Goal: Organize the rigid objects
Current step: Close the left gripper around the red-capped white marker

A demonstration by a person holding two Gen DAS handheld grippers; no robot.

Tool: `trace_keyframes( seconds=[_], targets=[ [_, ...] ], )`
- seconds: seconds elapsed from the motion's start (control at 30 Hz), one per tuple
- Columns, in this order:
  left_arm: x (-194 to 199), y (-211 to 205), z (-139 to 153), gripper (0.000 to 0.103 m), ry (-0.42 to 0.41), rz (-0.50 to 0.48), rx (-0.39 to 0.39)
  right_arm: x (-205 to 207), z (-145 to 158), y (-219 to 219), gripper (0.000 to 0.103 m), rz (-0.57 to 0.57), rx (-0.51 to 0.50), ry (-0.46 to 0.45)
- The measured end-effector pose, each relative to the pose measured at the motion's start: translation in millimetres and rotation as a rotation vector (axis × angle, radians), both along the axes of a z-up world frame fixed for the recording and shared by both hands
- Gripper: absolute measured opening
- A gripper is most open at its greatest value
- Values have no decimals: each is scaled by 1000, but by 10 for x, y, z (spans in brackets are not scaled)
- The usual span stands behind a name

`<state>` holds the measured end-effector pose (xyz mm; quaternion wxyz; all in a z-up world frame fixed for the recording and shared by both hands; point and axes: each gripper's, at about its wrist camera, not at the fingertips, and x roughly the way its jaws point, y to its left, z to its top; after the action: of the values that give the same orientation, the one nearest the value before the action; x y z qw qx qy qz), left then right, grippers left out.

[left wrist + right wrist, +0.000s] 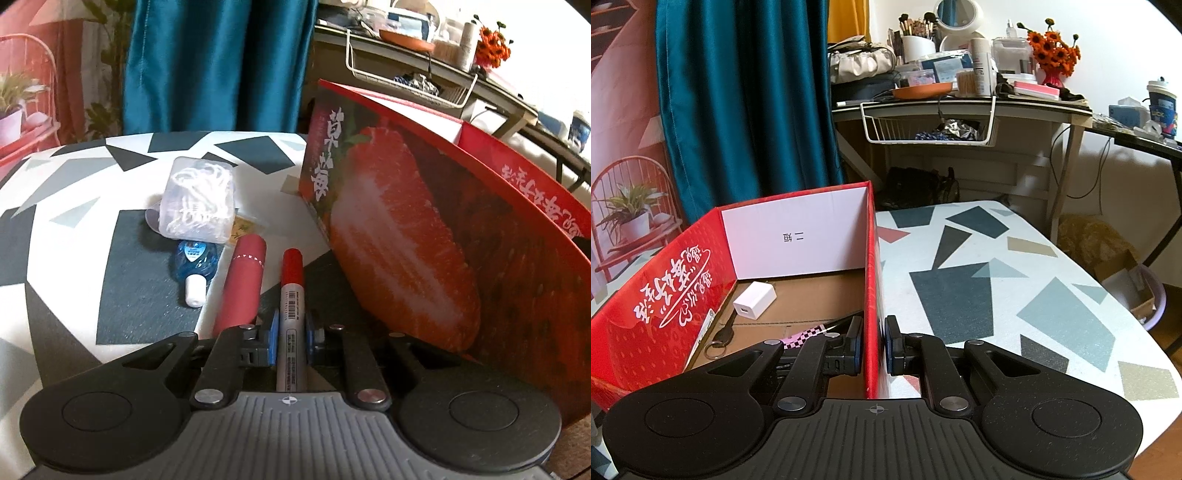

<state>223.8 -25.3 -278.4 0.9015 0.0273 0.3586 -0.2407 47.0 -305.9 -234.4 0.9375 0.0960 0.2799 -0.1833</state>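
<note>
Left gripper point(291, 332) is clamped mid-barrel on the red-capped marker point(291, 295), just left of the strawberry box point(399, 236). Light, stiff, a bit slick. Right gripper point(873, 343) pinches the box wall point(871, 280), steadying it.

Red-capped grey marker point(291, 295) (red strawberry-print box point(406, 258)).

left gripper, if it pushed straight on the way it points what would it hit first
Probably nothing soon. The left gripper is shut on the red-capped grey marker pen, and past its cap lies bare patterned tabletop. The red strawberry-print cardboard box stands close on its right; depth is unclear.
</note>
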Motion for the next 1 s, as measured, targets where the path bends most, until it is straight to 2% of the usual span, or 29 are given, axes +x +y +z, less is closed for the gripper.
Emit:
trace_keyframes(
  seconds=[0.17,0.3,0.7,1.0],
  targets=[
    [-61,-14,-40,17,-38,2,12,0,1,-1,11,-1,1,0],
    [-69,21,-58,17,-36,6,-9,0,1,-1,11,-1,1,0],
    [-81,2,-52,17,-44,5,4,-9,6,-8,11,-4,1,-6],
    [-116,-65,-35,18,-63,6,51,-13,4,-8,11,-3,1,-6]
  ],
)
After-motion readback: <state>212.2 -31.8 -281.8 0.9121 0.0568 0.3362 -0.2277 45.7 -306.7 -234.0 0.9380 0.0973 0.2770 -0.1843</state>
